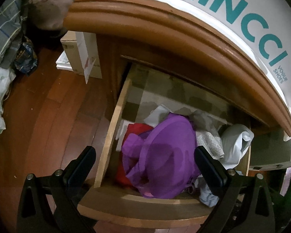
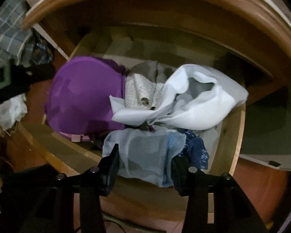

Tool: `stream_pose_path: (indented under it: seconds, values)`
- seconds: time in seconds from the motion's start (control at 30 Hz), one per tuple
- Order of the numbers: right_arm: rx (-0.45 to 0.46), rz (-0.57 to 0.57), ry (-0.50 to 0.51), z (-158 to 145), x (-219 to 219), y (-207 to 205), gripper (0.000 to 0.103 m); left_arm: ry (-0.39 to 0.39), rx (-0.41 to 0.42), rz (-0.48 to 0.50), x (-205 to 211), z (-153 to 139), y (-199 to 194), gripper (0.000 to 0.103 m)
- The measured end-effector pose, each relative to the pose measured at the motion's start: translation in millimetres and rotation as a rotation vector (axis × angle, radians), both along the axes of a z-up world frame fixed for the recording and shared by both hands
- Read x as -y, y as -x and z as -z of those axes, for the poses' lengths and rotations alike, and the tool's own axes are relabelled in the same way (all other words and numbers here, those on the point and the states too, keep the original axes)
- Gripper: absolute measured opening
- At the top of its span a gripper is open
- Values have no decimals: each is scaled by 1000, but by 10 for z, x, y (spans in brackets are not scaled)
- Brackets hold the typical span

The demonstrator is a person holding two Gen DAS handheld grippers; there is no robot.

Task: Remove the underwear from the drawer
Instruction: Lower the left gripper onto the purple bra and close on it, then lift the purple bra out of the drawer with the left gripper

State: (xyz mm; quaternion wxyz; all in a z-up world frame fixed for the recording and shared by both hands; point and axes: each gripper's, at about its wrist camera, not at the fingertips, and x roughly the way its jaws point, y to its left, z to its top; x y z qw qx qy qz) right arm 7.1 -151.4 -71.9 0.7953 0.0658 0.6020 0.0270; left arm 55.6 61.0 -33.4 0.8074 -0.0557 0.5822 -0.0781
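Directly ahead of the right gripper (image 2: 145,167), between its spread fingers, lies a pale blue underwear piece (image 2: 145,155) draped at the near edge of the open drawer (image 2: 234,136) — the fabric bunches against both pads, though whether they press it or merely flank it is hard to tell, since the gap between them is wide and the cloth looks slack. Its long axis runs roughly across the gripper, from one finger to the other, so a simple closing would gather it along its width. Just beyond it, farther forward and slightly to the right, sits a white garment (image 2: 194,101) with a patterned white piece (image 2: 139,89) beside it, and a dark blue lace item (image 2: 196,151) touches the pale blue cloth on the right. The purple bra (image 1: 161,155) lies forward and to the left of the right gripper, but squarely ahead of the left gripper (image 1: 145,167), whose fingers are also spread wide and hover above the drawer front, one on each side of the purple mound without touching it. By my reading the right gripper is the nearer to a grasp — it need only pinch and lift back toward itself, while the left would have to drop down first.
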Motion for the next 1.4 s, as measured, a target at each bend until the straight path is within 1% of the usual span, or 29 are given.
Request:
stream_pose_path:
  seconds: [0.07,0.2,0.3,0.4,0.47,0.53,0.6,0.77,0.9,0.97,1.0,1.07,1.13,1.17,1.23,1.4]
  values:
    - [23,23,-43,-49,127,87,47,0,-6,7,27,19,-2,101]
    - [58,66,-95,-130,282,205,47,5,-29,33,100,82,-22,101]
    - [94,101,-128,-204,407,270,47,-9,-44,44,157,139,-49,101]
    - [138,122,-133,-229,497,275,47,-18,-50,57,208,180,-84,101]
    - [157,149,-150,-194,553,255,47,-28,-49,56,223,195,-107,101]
    - [166,159,-181,-150,604,257,47,-43,-54,42,229,225,-136,101]
    - [160,169,-188,-83,647,257,47,-48,-64,38,260,272,-164,101]
    - [155,179,-223,-24,726,270,47,-81,-96,68,404,416,-190,101]
    - [156,171,-223,-25,724,293,47,-108,-102,86,501,508,-180,101]
    - [156,166,-222,-27,717,301,47,-118,-103,97,549,532,-166,95]
    - [156,167,-225,-18,728,293,47,-122,-101,103,570,537,-159,84]
    - [155,165,-234,-27,735,294,47,-133,-96,121,604,547,-139,82]
    - [158,168,-238,-34,741,295,47,-136,-83,126,602,531,-119,76]
    - [157,165,-240,-37,737,294,47,-128,-78,124,591,514,-113,74]
    - [160,166,-241,-31,728,293,47,-120,-68,127,570,477,-96,67]
    - [159,160,-238,-30,705,279,47,-103,-37,125,555,380,-15,55]
